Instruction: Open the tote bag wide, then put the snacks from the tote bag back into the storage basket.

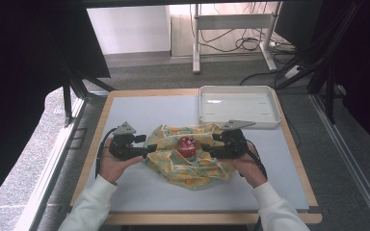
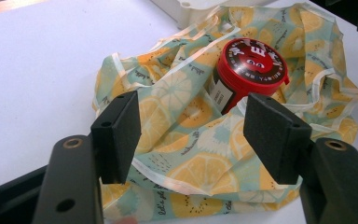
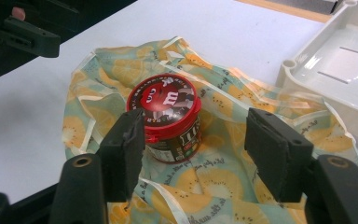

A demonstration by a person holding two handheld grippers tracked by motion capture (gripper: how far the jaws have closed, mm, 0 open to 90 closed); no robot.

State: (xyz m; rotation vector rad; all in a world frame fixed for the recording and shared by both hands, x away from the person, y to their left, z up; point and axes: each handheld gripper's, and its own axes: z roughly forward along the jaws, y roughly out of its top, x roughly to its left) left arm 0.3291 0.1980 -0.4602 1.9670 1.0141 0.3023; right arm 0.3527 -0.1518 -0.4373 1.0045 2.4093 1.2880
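A cloth (image 1: 192, 168) printed with lemon and kiwi slices lies crumpled on the white table top (image 1: 139, 187). A round tub with a red lid (image 1: 186, 146) stands in its middle, and folds of cloth rise around it. My left gripper (image 1: 149, 150) is at the cloth's left edge, and my right gripper (image 1: 207, 147) is at its right edge. In the left gripper view the jaws of the left gripper (image 2: 191, 116) stand open over the cloth (image 2: 177, 140), short of the tub (image 2: 251, 63). In the right gripper view the right gripper (image 3: 198, 135) is open, with the tub (image 3: 165, 102) just beyond its left jaw.
A shallow white tray (image 1: 238, 124) sits at the back right of the table, close behind the cloth, and its corner (image 3: 307, 60) appears in the right gripper view. The table has a wooden border. Dark screens and a frame stand around it.
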